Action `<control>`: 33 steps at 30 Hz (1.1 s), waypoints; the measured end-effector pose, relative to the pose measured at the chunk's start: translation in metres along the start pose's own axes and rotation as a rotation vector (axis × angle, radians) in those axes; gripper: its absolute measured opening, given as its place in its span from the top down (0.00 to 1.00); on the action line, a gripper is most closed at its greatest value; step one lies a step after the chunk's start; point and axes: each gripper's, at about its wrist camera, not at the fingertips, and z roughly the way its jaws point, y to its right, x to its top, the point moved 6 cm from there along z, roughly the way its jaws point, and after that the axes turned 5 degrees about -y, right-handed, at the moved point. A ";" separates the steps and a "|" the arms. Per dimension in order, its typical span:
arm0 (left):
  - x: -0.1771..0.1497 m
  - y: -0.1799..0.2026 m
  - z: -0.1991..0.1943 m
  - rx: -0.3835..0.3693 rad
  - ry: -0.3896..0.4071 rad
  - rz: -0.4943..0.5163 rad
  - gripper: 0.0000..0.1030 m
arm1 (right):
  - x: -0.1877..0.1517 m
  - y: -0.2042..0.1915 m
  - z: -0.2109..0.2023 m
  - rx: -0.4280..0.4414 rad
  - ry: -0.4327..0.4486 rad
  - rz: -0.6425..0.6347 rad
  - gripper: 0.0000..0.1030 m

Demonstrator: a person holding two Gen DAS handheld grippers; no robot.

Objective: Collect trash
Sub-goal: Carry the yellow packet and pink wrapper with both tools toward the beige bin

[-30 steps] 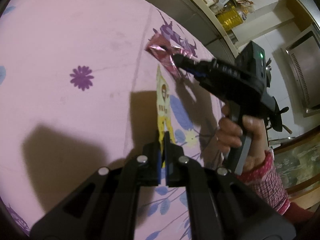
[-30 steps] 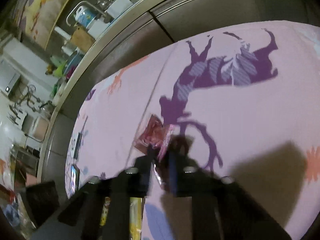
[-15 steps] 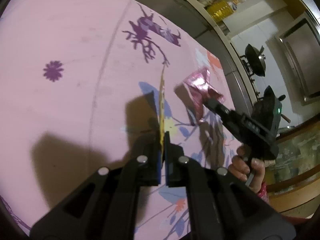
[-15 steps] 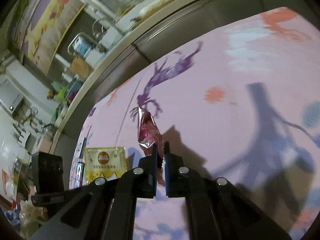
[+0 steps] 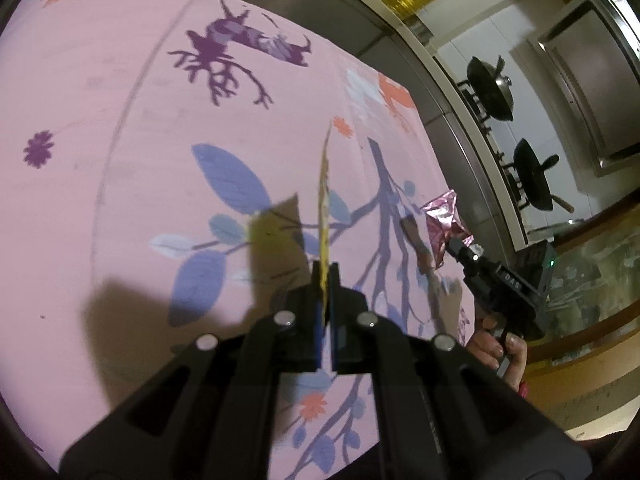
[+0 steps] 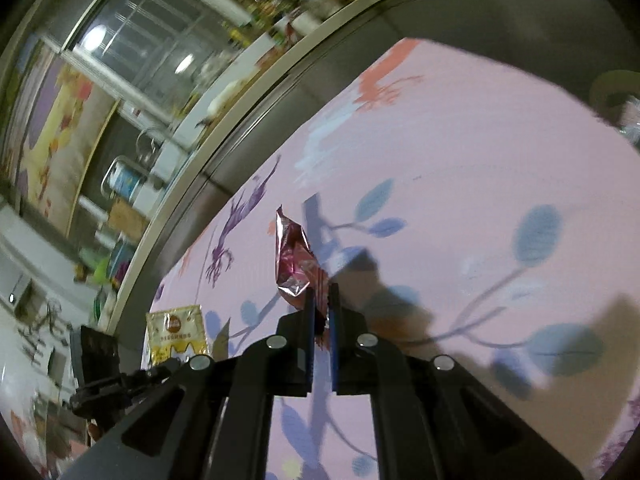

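Your left hand-held gripper (image 5: 328, 280) pinches a yellow packet (image 5: 323, 200) edge-on, lifted above the pink flowered surface (image 5: 120, 140). Your right hand-held gripper (image 6: 321, 300) is clamped on a crumpled pink foil wrapper (image 6: 294, 260), also held off the surface. Two black pans (image 5: 490, 88) sit on the stove behind.

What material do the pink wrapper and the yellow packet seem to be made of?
Pink wrapper: likely metallised foil film, glossy; it shows sharp crumples with bright glints, held in the right gripper.
Yellow packet: probably printed plastic film, smooth and slightly shiny; it stays flat and thin edge-on in the left gripper. Paper lamination cannot be excluded.
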 end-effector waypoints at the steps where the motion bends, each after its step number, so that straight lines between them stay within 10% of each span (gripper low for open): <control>1: -0.001 0.002 0.001 0.000 -0.003 0.004 0.98 | 0.002 0.005 -0.005 0.000 0.012 0.012 0.97; 20: 0.014 0.071 0.051 -0.029 -0.104 0.141 0.98 | 0.001 0.037 -0.048 -0.014 0.105 0.060 0.97; 33: 0.030 0.227 0.163 -0.066 -0.268 0.409 0.98 | 0.011 0.115 -0.132 -0.125 0.321 0.143 0.97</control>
